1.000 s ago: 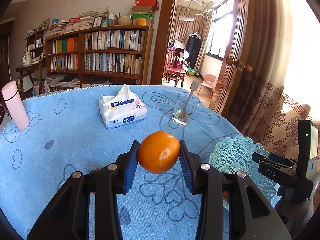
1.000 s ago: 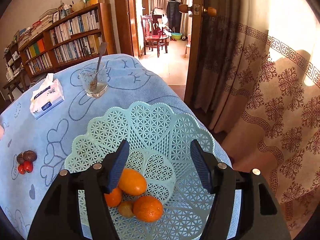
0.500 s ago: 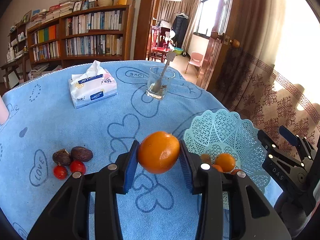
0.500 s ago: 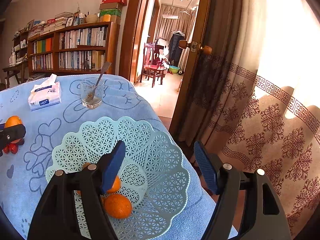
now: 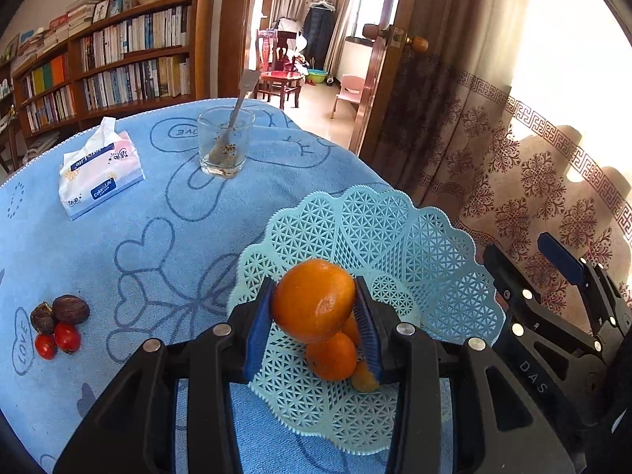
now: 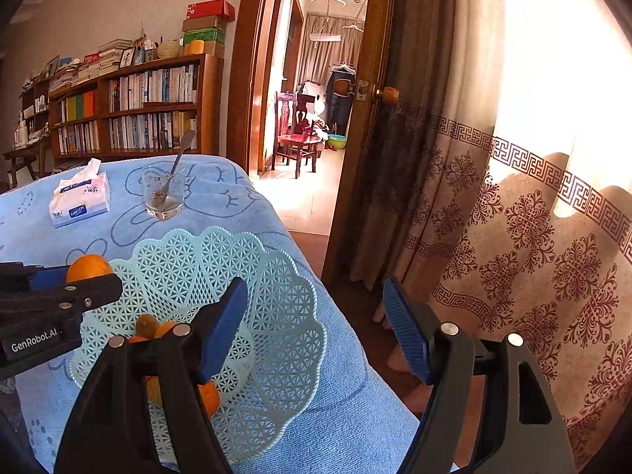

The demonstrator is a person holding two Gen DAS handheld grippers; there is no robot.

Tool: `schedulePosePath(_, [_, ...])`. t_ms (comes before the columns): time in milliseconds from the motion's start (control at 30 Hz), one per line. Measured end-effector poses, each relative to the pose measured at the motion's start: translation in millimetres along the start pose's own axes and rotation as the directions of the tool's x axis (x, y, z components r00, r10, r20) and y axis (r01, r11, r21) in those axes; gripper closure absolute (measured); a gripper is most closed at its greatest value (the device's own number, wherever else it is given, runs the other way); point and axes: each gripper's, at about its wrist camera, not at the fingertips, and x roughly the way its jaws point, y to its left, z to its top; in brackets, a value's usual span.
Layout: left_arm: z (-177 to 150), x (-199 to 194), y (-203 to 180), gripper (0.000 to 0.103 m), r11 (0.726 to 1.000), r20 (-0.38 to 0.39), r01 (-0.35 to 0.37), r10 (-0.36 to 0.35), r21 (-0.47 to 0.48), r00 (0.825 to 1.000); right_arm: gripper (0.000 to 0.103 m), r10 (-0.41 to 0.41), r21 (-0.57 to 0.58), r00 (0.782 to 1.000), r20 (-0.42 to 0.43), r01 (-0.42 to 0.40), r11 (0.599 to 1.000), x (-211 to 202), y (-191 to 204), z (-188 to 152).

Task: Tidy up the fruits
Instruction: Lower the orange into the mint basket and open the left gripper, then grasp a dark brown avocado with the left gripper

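Two grippers: both are working at the right, near edge of the blue cloth-covered table (image 5: 166, 245).
Left gripper (image 5: 314, 330): its blue pads are pressing on a round orange fruit (image 5: 313, 301), jaws narrowed to the fruit's width, and it is holding the fruit above the pale turquoise plastic lattice basket (image 5: 395, 237).
Right gripper (image 6: 316, 326): its jaws are standing wide apart with nothing between them, just right of the basket.
Basket contents: several smaller orange fruits (image 5: 331, 357) are lying inside.
Left of the basket: two red cherry tomatoes (image 5: 57, 341) and two brown nuts (image 5: 59, 312) are sitting together on the cloth.
Far side: a clear glass with a metal spoon (image 5: 225, 142) and a white tissue pack (image 5: 98, 175) are standing apart.
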Motion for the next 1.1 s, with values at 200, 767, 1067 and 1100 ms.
schedulePosePath(200, [1, 9, -7, 0.045, 1.0, -0.012, -0.007, 0.007, 0.001, 1.0, 0.03, -0.007, 0.023, 1.0, -0.002, 0.007, 1.0, 1, -10, -2])
schedulePosePath(767, [-6, -43, 44, 0.024, 0.984, 0.08, -0.148, 0.156, -0.095, 0.985, 0.029, 0.08, 0.083, 0.996, 0.03, -0.082, 0.993, -18, -6, 8])
schedulePosePath(1067, [-25, -82, 119, 0.024, 0.935, 0.097, -0.287, 0.312, -0.209, 0.945, 0.022, 0.195, 0.041, 0.979, 0.052, -0.197, 0.98, -33, 41, 21])
schedulePosePath(1100, [-27, -85, 129, 0.024, 0.927, 0.091, -0.299, 0.326, -0.226, 0.941, 0.022, 0.206, 0.032, 0.977, 0.051, -0.208, 0.978, -34, 47, 22])
